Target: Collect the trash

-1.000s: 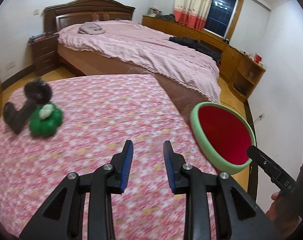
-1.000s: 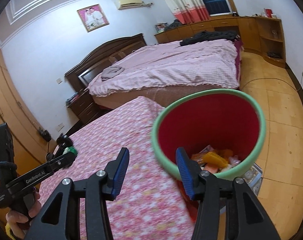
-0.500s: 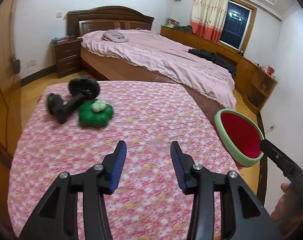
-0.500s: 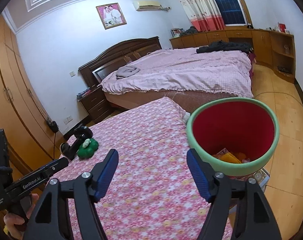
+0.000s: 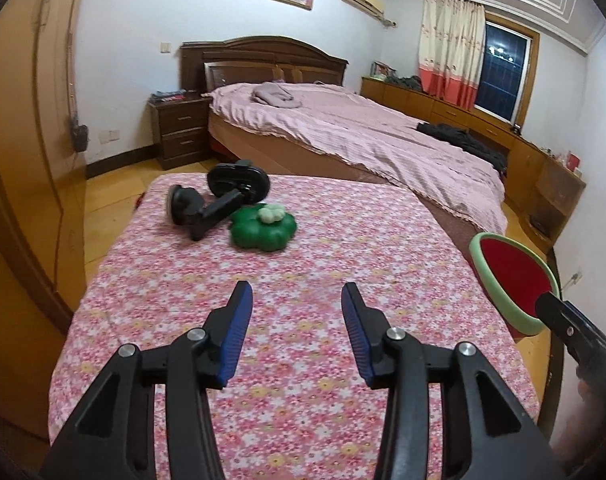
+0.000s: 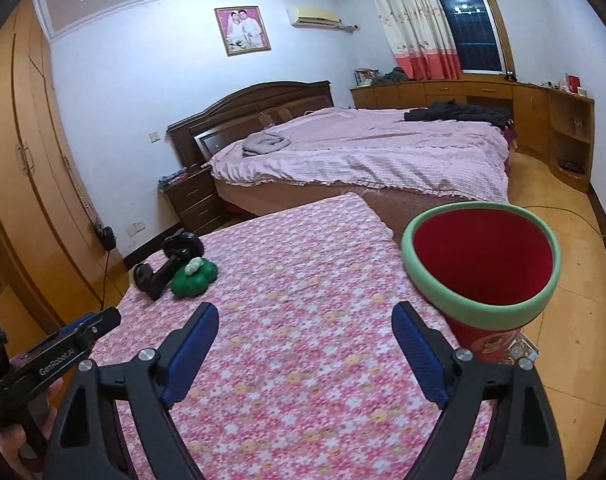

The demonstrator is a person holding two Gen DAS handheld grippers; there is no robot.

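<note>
A red bin with a green rim (image 6: 483,264) stands on the floor at the right edge of a table covered with a pink floral cloth (image 6: 303,300); it also shows in the left wrist view (image 5: 511,280). Its contents are hidden from this angle. My left gripper (image 5: 295,320) is open and empty above the near part of the cloth. My right gripper (image 6: 305,344) is open wide and empty, left of the bin. A green clover-shaped object with a small white piece on top (image 5: 263,228) lies at the table's far left, also in the right wrist view (image 6: 194,276).
A black suction-cup holder (image 5: 219,196) lies beside the green object. A large bed with pink sheets (image 5: 363,136) stands behind the table. A wardrobe (image 5: 19,160) is on the left, low cabinets (image 6: 503,104) along the right wall.
Both grippers have pulled back and risen from the bin and table. The right gripper has opened wider; the bin's contents are no longer visible.
</note>
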